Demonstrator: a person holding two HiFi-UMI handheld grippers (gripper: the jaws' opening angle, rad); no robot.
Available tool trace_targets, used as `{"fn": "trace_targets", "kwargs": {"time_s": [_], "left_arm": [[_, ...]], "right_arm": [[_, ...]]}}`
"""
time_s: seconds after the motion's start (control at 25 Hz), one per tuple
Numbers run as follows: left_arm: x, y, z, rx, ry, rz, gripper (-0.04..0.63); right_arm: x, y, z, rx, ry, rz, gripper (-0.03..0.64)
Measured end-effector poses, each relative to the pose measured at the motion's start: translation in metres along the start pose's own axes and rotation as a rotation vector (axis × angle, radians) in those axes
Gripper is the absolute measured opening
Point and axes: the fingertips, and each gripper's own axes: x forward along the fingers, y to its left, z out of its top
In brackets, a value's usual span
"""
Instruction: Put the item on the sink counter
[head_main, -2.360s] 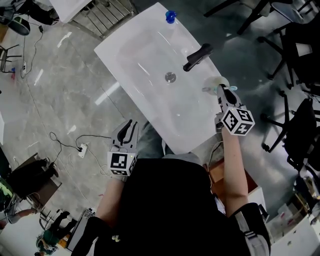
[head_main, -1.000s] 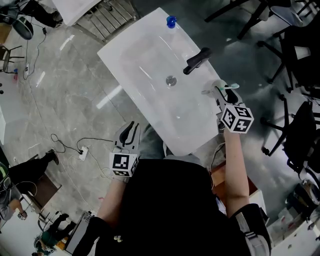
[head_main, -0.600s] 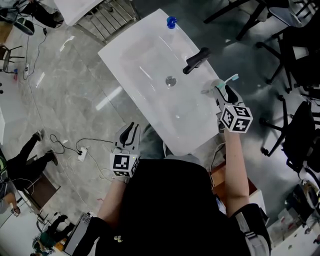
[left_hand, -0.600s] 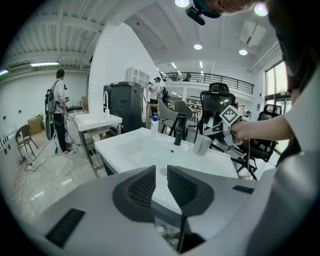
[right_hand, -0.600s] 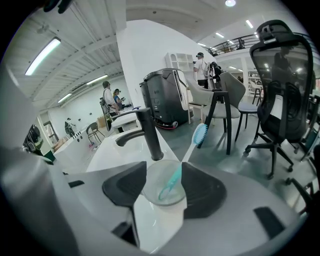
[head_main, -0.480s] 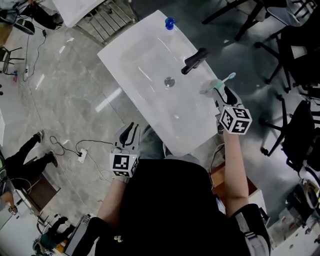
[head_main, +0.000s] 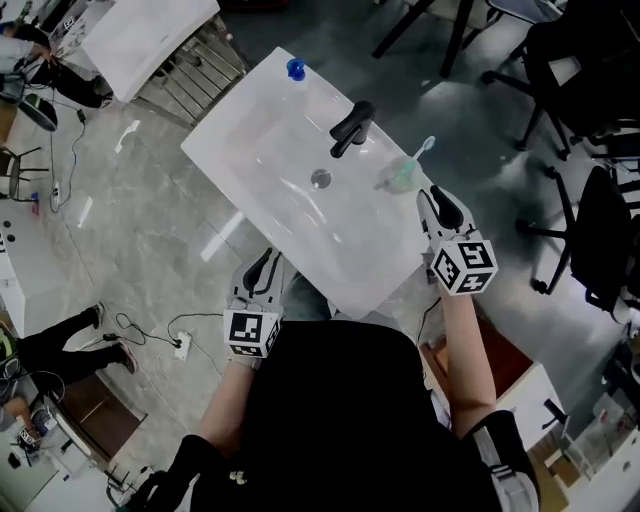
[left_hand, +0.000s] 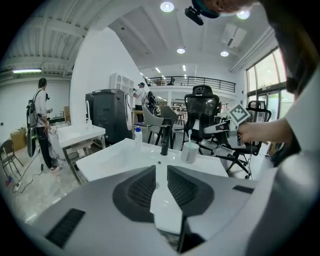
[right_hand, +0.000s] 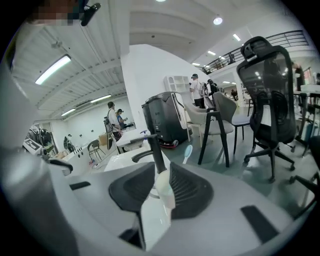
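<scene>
On the sink worktop (head_main: 395, 232), right of the faucet (head_main: 350, 125), the cup (head_main: 399, 178) w/ toothbrush (head_main: 424, 150) is set upright. R tongs (head_main: 437, 200), empty & closing, are held just near of it. L tongs (head_main: 264, 268) are slightly apart, empty. Risk: the cup could be clipped & tipped if the R tongs are swung sideways.

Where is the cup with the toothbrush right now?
In the head view, the cup holding the toothbrush stands on the right side of the sink counter, just right of the black faucet.
</scene>
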Motion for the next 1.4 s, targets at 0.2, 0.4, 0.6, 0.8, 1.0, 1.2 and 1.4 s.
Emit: {"fn": "trace_targets", "kwargs": {"time_s": [0.2,0.4,0.6,0.8,1.0,1.2,1.4], "left_arm": [[0.018,-0.019,0.029,0.065,-0.033,-0.091,0.083],[0.038,-0.046,0.069,0.12,-0.091,-0.197,0.083],[0.052,-0.076,0.105,0.161,-0.149,-0.29,0.083],[0.062,-0.102,0.132,0.16,-0.187,-0.363,0.078],[0.067,-0.121,0.143,0.176,-0.205,-0.409,0.077],[0.068,-0.131,0.15,0.169,-0.218,-0.431,0.074],[0.068,-0.135,0.155,0.169,-0.23,-0.446,0.046]], "right_arm": [[-0.047,0.0,0.024,-0.013,-0.12,-0.058,0.06],[-0.091,-0.003,0.039,-0.02,-0.187,-0.121,0.054],[-0.124,-0.002,0.038,-0.018,-0.218,-0.161,0.053],[-0.149,0.002,0.034,-0.006,-0.238,-0.184,0.052],[-0.168,0.003,0.029,-0.001,-0.25,-0.218,0.052],[-0.181,0.002,0.027,-0.001,-0.258,-0.242,0.049],[-0.185,0.008,0.028,-0.015,-0.272,-0.233,0.049]]}}
